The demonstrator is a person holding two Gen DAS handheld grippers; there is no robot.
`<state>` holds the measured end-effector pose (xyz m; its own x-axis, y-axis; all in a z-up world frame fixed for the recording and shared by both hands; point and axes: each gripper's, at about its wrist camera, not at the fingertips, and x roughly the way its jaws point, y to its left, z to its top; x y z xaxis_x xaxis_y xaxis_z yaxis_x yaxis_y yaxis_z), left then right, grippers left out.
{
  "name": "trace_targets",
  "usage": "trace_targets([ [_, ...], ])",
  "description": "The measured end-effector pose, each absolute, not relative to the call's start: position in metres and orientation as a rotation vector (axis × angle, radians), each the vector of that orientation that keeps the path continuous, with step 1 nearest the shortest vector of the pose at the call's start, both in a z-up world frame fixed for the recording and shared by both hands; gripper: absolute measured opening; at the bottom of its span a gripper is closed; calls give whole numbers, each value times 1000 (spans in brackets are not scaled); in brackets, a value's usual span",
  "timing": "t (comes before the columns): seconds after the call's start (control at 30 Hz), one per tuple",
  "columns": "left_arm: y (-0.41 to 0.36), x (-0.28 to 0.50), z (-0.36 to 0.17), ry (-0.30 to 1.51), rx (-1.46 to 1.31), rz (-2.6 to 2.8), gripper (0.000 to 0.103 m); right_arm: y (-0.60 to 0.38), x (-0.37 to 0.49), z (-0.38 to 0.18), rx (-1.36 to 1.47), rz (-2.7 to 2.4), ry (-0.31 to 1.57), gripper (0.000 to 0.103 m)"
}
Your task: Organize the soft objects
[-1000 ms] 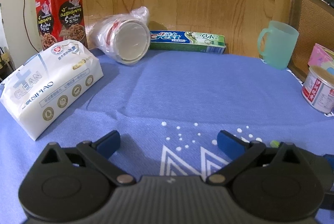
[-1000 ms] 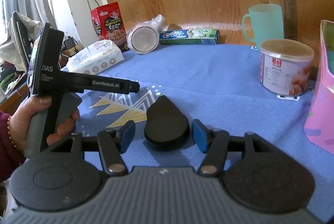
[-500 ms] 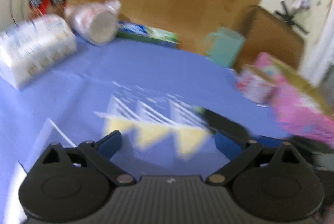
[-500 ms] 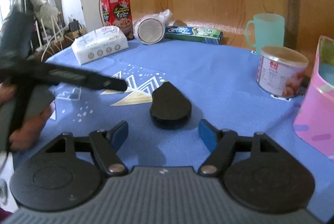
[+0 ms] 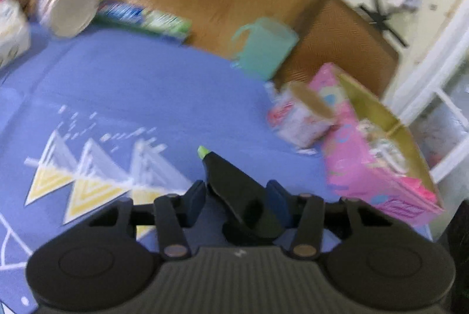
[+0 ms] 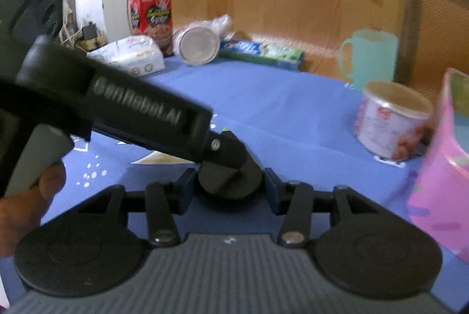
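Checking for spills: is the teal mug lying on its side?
No, the teal mug stands upright on the table's far edge, handle to its left.

A home dining corner: a blue printed tablecloth [image 6: 293, 109] holds a cereal box [image 6: 154, 18], tissue pack [image 6: 132, 56], toothpaste carton [image 6: 261, 53], green mug [image 6: 369, 56] and food can [image 6: 390, 123], beside a woven chair [image 5: 340, 35].

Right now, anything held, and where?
Cannot tell. Left hand-held gripper and right hand-held gripper, jaws just closing, both flank the black teardrop object; contact is blurred.
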<state>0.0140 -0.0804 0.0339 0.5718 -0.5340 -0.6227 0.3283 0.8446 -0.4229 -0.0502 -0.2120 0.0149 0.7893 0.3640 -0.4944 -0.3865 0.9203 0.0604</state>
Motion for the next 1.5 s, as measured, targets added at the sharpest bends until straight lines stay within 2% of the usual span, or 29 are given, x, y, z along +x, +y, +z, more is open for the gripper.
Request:
trace_targets([
  [0.27,-204,15,105,634,-96,-767,46,-295,-93,62,-68,106,239,52],
  [0.33,-244,24,108,611,-57,-807,53,-327,-86,66,-35,13,224,52],
  [0.37,-264,29,107,600,-35,-813,66,-340,-79,66,-18,-38,216,53],
  [0.4,-280,35,104,580,-5,-800,72,-350,-72,64,-10,-84,206,53],
  [0.43,-296,41,100,554,35,-767,70,-360,-61,59,-10,-132,215,60],
  [0.5,-310,50,91,546,68,-704,70,-374,-48,47,11,-202,241,63],
  [0.63,-295,57,84,544,-13,-718,70,-391,-59,41,78,-167,209,63],
  [0.73,-270,54,86,518,-47,-646,78,-394,-61,40,101,-147,208,63],
  [1.13,-213,11,89,615,72,-460,80,-398,-70,44,259,-216,176,63],
  [1.2,-203,-3,89,613,80,-456,90,-395,-83,46,318,-215,164,64],
  [1.4,-188,-39,91,592,113,-477,103,-372,-130,52,414,-179,169,71],
  [1.5,-181,-52,91,595,120,-488,103,-359,-146,60,406,-161,176,77],
])
